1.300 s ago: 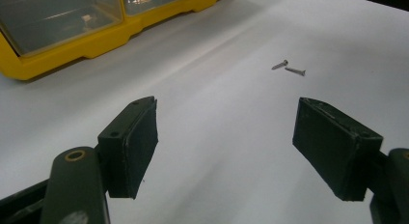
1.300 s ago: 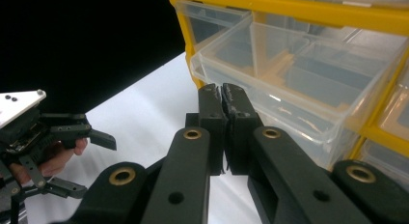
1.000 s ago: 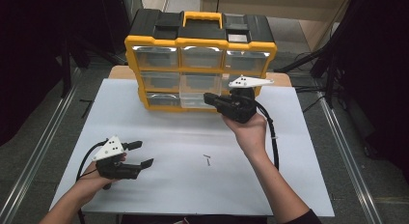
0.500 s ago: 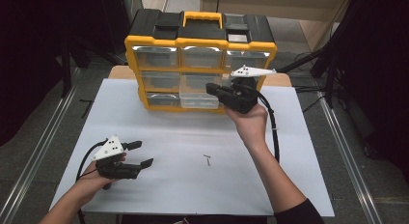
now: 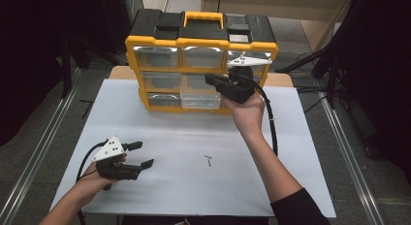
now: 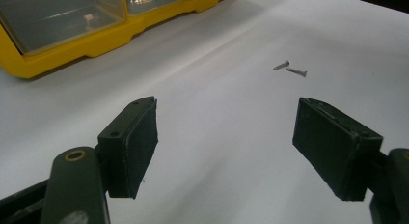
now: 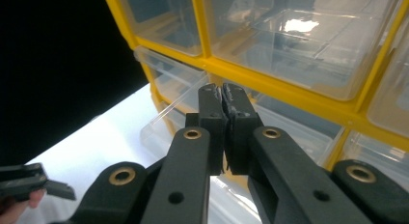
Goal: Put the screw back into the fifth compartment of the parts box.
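Note:
A yellow and black organiser (image 5: pixel 160 43) with clear drawers stands at the back of the white table. Its bottom middle drawer (image 5: pixel 199 102) is pulled out a little. My right gripper (image 5: pixel 209 80) is held up in front of the middle row of drawers, jaws shut with nothing between them. The right gripper view has the shut tips (image 7: pixel 222 92) close to the yellow frame (image 7: pixel 289 91). My left gripper (image 5: pixel 143 153) rests low at the table's front left, open and empty. Two small screws (image 5: pixel 208 160) lie on the table; in the left gripper view the screws (image 6: pixel 289 68) lie beyond the open jaws (image 6: pixel 226 137).
The white table top (image 5: pixel 300 152) stretches from the organiser to the front edge. Metal rails (image 5: pixel 43 152) and dark floor flank the table on both sides. A black cable (image 5: pixel 269 119) hangs from the right gripper along the forearm.
The right gripper has risen from the bottom drawer row to the middle row, still shut. The left gripper has stayed put.

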`<state>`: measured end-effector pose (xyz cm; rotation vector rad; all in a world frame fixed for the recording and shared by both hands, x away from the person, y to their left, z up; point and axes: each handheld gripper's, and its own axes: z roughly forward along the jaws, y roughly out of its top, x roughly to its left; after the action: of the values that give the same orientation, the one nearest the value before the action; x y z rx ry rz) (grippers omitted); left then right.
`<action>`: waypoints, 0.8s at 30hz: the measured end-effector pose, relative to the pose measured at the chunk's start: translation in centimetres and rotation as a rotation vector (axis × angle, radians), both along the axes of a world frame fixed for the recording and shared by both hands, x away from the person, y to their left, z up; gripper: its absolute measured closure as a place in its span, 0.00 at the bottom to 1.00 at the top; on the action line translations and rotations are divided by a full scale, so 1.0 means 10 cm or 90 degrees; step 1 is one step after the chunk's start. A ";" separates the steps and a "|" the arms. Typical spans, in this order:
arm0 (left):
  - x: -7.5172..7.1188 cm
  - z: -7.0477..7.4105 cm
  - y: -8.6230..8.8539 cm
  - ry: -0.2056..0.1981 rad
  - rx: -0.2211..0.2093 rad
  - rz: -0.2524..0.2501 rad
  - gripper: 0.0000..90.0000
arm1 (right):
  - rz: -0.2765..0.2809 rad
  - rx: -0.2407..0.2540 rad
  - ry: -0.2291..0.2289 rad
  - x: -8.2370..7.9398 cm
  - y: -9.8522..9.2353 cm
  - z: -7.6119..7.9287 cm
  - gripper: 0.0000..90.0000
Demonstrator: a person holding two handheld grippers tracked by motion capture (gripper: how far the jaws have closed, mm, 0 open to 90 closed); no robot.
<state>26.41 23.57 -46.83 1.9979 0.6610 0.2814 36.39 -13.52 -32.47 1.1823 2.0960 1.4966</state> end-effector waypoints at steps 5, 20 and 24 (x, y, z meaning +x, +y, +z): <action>0.00 0.00 0.00 0.000 0.000 0.001 0.27 | -0.010 0.000 0.003 0.06 0.03 -0.03 0.99; 0.00 0.00 0.00 0.000 -0.003 -0.002 0.27 | -0.028 -0.003 0.015 0.20 0.17 -0.15 0.98; 0.00 0.00 0.00 -0.001 -0.005 0.000 0.27 | -0.028 -0.009 0.017 0.21 0.18 -0.18 0.98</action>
<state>26.39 23.56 -46.83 1.9891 0.6601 0.2803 38.50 -11.68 -34.22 1.2411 2.0812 1.4522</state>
